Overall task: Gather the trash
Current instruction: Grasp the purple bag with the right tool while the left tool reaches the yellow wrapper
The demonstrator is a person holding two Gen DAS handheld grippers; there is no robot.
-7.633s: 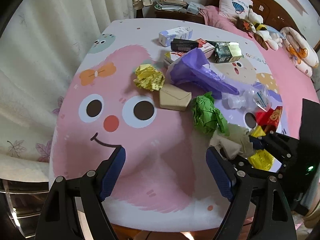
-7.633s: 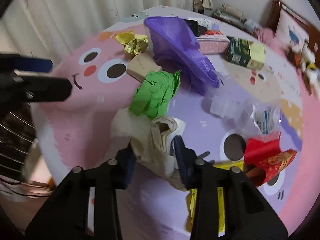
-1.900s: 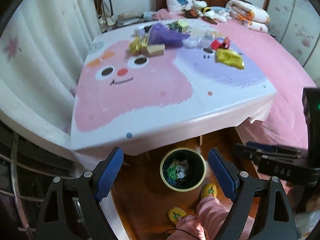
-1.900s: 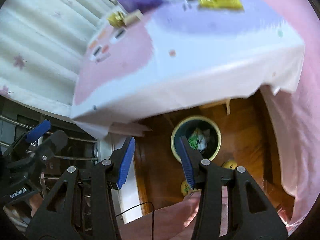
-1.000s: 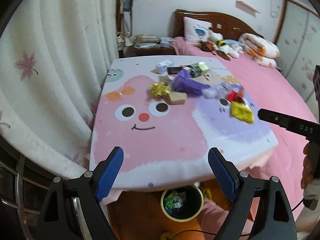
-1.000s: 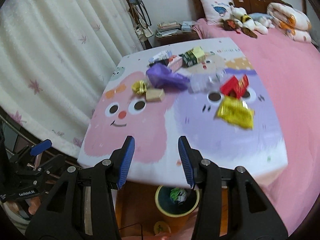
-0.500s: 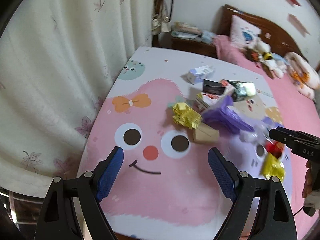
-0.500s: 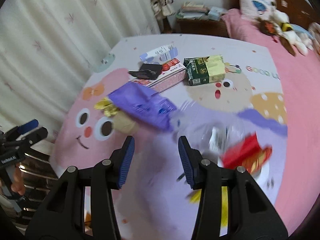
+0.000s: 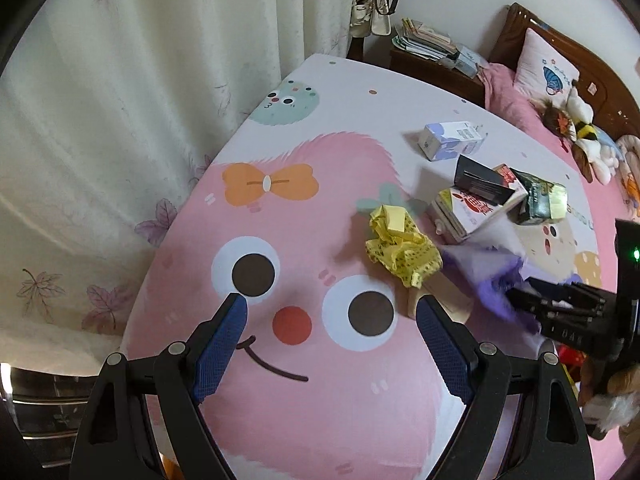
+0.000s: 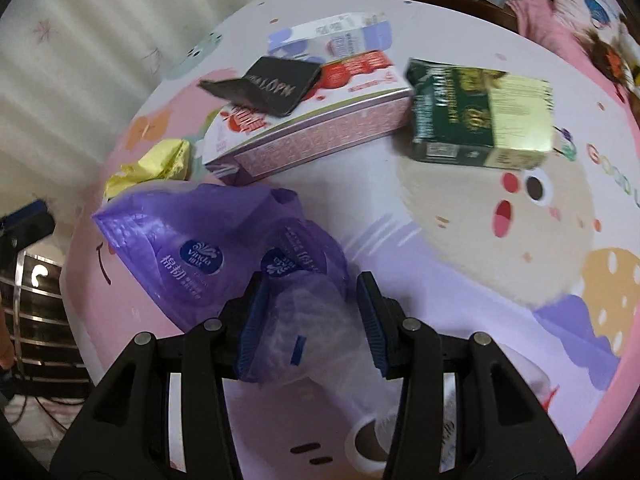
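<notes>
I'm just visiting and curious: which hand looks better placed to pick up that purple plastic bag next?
The right. Its tool is open with the purple bag between its fingers, while the left tool hovers open over bare tablecloth.

Crumpled purple bag (image 10: 208,248) (printed), lying on table

The brown box (image 9: 442,300) lies mostly hidden under the yellow wrapper (image 9: 402,250) and the purple bag (image 9: 486,276), itself a blur in the left view. The right gripper (image 10: 316,314) covers the bag's near end, so contact there is unclear. Something red (image 9: 570,354) peeks behind it at the table's right edge, unidentifiable. The clear plastic (image 10: 320,344) smears.
</notes>
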